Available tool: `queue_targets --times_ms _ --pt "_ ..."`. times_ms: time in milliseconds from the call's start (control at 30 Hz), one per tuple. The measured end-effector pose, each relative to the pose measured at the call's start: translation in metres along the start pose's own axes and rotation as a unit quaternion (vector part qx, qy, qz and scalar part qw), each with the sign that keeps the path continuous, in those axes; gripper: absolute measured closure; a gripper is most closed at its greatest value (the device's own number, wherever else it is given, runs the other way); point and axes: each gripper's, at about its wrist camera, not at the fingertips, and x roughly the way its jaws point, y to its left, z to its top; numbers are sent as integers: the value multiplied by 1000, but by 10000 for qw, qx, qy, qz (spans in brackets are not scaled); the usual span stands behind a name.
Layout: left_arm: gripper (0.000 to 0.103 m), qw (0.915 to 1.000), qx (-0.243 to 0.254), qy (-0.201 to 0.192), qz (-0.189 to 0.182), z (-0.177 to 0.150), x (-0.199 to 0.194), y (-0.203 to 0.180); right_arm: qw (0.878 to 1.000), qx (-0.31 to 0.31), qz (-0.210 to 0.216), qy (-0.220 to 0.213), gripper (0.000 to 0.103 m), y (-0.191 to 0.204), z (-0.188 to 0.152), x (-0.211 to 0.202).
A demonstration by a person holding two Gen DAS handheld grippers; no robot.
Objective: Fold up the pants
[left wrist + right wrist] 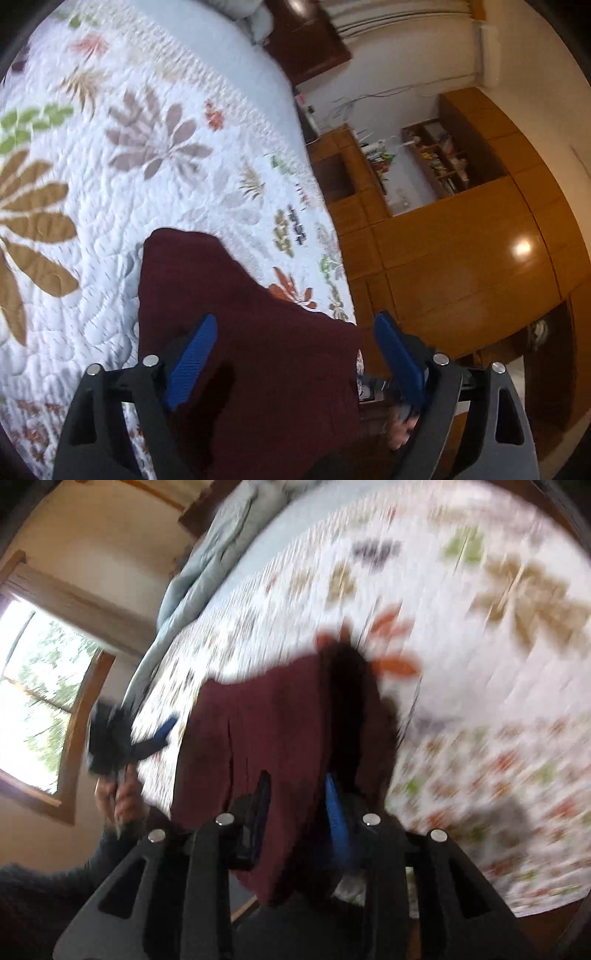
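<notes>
The maroon pants (243, 332) lie on the white leaf-patterned quilt (110, 155) near the bed's edge. My left gripper (291, 343) is open, its blue fingers (194, 354) spread wide above the pants with cloth under the gap. In the blurred right wrist view the pants (273, 731) hang bunched, and my right gripper (299, 805) is shut on a fold of them. The left gripper (155, 738) also shows there at the left, held by a hand, off the cloth.
The quilt (480, 701) covers most of the bed. A pale blue blanket (207, 572) lies at the head end. Wooden wardrobes and shelves (443, 229) stand beside the bed. A window (40, 686) is in the wall on the left.
</notes>
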Motion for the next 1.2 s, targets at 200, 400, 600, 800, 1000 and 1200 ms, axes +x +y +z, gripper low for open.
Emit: queue_targets --times_ms 200,400,600,800,1000,1200 --pt "15 9978 301 415 -431 -38 -8 -22 9956 -145 920 -82 67 40 47 30" --pt "15 9952 177 932 -239 -70 14 -3 9946 294 859 507 103 -7 62 104" --pt "15 9952 104 924 -291 -72 11 2 9956 232 852 311 95 -3 51 76" --pt "13 9953 -21 931 -251 -73 5 12 9953 106 952 114 83 8 4 34" --pt "13 9952 -73 972 -122 -69 3 10 9944 864 539 275 103 -45 -20 47" --pt "8 9972 43 692 285 -40 -32 12 9884 1477 350 -39 19 -86 -16 8"
